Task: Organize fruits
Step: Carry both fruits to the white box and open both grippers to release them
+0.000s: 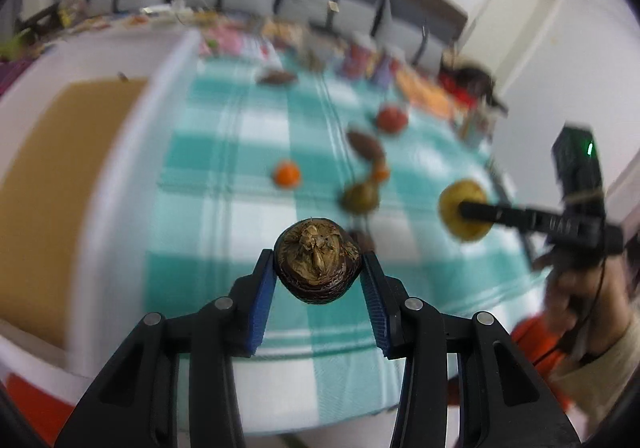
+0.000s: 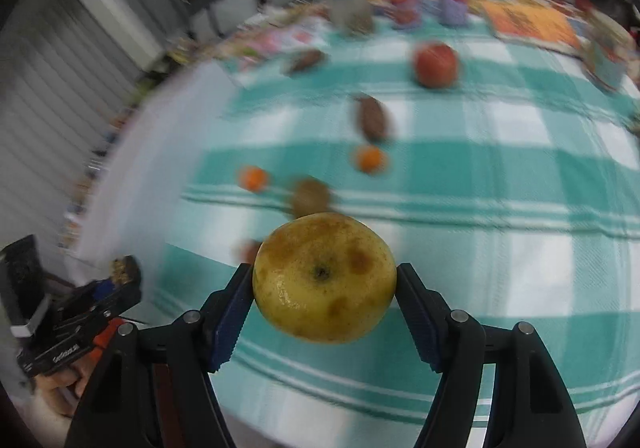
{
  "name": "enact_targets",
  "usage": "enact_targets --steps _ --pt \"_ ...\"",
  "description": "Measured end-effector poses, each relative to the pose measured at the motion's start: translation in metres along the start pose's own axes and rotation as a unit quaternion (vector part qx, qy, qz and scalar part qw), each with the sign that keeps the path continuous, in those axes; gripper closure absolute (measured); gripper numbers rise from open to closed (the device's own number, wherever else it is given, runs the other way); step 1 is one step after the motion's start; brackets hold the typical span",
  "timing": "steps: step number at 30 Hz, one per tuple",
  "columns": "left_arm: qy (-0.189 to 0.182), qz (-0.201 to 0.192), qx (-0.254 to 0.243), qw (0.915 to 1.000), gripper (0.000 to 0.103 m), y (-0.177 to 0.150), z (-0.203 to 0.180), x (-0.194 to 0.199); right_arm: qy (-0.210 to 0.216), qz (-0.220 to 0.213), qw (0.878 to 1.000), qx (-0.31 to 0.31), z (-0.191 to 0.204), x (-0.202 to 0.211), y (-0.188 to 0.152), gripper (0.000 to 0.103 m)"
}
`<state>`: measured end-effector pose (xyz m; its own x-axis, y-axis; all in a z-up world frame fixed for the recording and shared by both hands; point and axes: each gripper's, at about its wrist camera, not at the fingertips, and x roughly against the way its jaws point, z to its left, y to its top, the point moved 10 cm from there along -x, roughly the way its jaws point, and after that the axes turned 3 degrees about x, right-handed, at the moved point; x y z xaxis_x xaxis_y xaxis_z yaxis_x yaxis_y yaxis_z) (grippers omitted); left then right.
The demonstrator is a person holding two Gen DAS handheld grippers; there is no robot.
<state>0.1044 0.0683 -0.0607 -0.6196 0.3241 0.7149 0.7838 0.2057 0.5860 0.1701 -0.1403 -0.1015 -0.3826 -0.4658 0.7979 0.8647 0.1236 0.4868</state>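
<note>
The left hand-held gripper (image 1: 318, 268) is clamped on a dark mangosteen (image 1: 317, 261), the right hand-held gripper (image 2: 325, 282) on a bruised yellow apple (image 2: 325, 282); either round fruit might squirt free onto the worktop (image 2: 520, 208).

Both wrist views downward, sharing checked cloth (image 1: 224, 152).

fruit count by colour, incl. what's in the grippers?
Yellow: 1, the apple in the right gripper.
Dark brown, round: 1, the fruit in the left gripper.
Red: 1.
Orange: 2.
Green-brown: 1.
Brown, long: 2.
Total: 8, all but the held two on the checked cloth. Blur may hide another.
</note>
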Motion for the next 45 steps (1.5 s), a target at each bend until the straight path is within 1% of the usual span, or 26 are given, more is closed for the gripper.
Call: enact_targets --steps 1,3,5,7,9,11,13,17,20,21,22,24,26,27,29,30,31,32,33,34,36,38,39,41,42,45 --pt "0.004 -0.015 0.005 0.9999 0.060 0.013 0.008 0.016 0.025 -0.006 1.000 0.007 0.024 0.005 0.011 0.033" --pt "0.031 -0.037 0.013 0.9987 0.060 0.033 0.033 0.043 0.070 -0.014 0.997 0.034 0.079 0.009 0.032 0.033" --pt "0.076 -0.047 0.025 0.9957 0.060 0.043 0.070 0.059 0.100 -0.013 0.993 0.062 0.128 0.006 0.045 0.033" --pt "0.117 -0.039 0.049 0.9912 0.060 0.043 0.112 0.063 0.136 0.002 0.986 0.097 0.191 -0.009 0.052 0.033" --pt "0.153 -0.021 0.076 0.9850 0.060 0.035 0.154 0.060 0.156 0.021 0.979 0.132 0.246 -0.032 0.050 0.033" --pt "0.191 -0.001 0.091 0.9773 0.059 0.024 0.188 0.054 0.157 0.038 0.974 0.161 0.283 -0.057 0.048 0.032" --pt "0.212 0.020 0.105 0.9714 0.059 0.011 0.212 0.049 0.151 0.064 0.970 0.182 0.315 -0.092 0.041 0.032" --pt "0.231 0.036 0.116 0.9654 0.059 -0.004 0.232 0.049 0.110 0.104 0.965 0.213 0.343 -0.146 0.026 0.032" --pt "0.233 0.037 0.123 0.9639 0.058 -0.008 0.235 0.054 0.082 0.117 0.963 0.227 0.342 -0.170 0.020 0.032" --pt "0.236 0.037 0.124 0.9631 0.055 -0.009 0.239 0.055 0.075 0.122 0.964 0.226 0.340 -0.177 0.020 0.032" --pt "0.240 0.035 0.122 0.9623 0.049 -0.010 0.240 0.057 0.071 0.120 0.965 0.220 0.339 -0.179 0.022 0.032" --pt "0.251 0.023 0.120 0.9603 0.039 -0.004 0.238 0.062 0.079 0.101 0.970 0.204 0.335 -0.172 0.033 0.030" --pt "0.245 0.003 0.119 0.9622 0.039 0.005 0.236 0.071 0.085 0.083 0.974 0.192 0.333 -0.157 0.044 0.029" --pt "0.241 -0.010 0.115 0.9636 0.036 0.012 0.232 0.075 0.090 0.063 0.976 0.187 0.331 -0.142 0.055 0.029" --pt "0.231 -0.048 0.099 0.9668 0.027 0.027 0.209 0.088 0.092 0.029 0.977 0.188 0.324 -0.116 0.070 0.026" --pt "0.223 -0.067 0.090 0.9683 0.022 0.034 0.195 0.093 0.090 0.005 0.977 0.191 0.317 -0.096 0.078 0.020" --pt "0.209 -0.088 0.080 0.9706 0.019 0.042 0.174 0.097 0.086 -0.009 0.978 0.192 0.311 -0.082 0.082 0.015" --pt "0.195 -0.100 0.073 0.9729 0.019 0.046 0.159 0.098 0.071 -0.033 0.978 0.192 0.295 -0.059 0.085 0.013" --pt "0.179 -0.111 0.065 0.9755 0.019 0.048 0.142 0.097 0.059 -0.049 0.978 0.192 0.280 -0.043 0.085 0.008" --pt "0.157 -0.117 0.058 0.9789 0.019 0.049 0.121 0.093 0.045 -0.062 0.978 0.193 0.268 -0.032 0.084 0.006" --pt "0.109 -0.119 0.043 0.9859 0.018 0.046 0.076 0.076 0.001 -0.088 0.977 0.193 0.229 -0.012 0.078 0.005" --pt "0.074 -0.111 0.028 0.9907 0.018 0.037 0.040 0.055 -0.040 -0.103 0.977 0.183 0.187 0.001 0.066 0.004" --pt "0.063 -0.103 0.021 0.9925 0.018 0.030 0.024 0.042 -0.064 -0.107 0.978 0.167 0.156 0.007 0.056 0.004" --pt "0.050 -0.079 0.006 0.9956 0.018 0.011 -0.004 0.011 -0.095 -0.112 0.979 0.143 0.111 0.013 0.036 0.004" --pt "0.044 -0.070 0.001 0.9966 0.018 0.001 -0.014 -0.002 -0.122 -0.115 0.977 0.129 0.081 0.014 0.021 0.004" --pt "0.043 -0.039 -0.008 0.9983 0.018 -0.031 -0.037 -0.047 -0.173 -0.112 0.974 0.095 0.017 0.017 -0.013 0.004"
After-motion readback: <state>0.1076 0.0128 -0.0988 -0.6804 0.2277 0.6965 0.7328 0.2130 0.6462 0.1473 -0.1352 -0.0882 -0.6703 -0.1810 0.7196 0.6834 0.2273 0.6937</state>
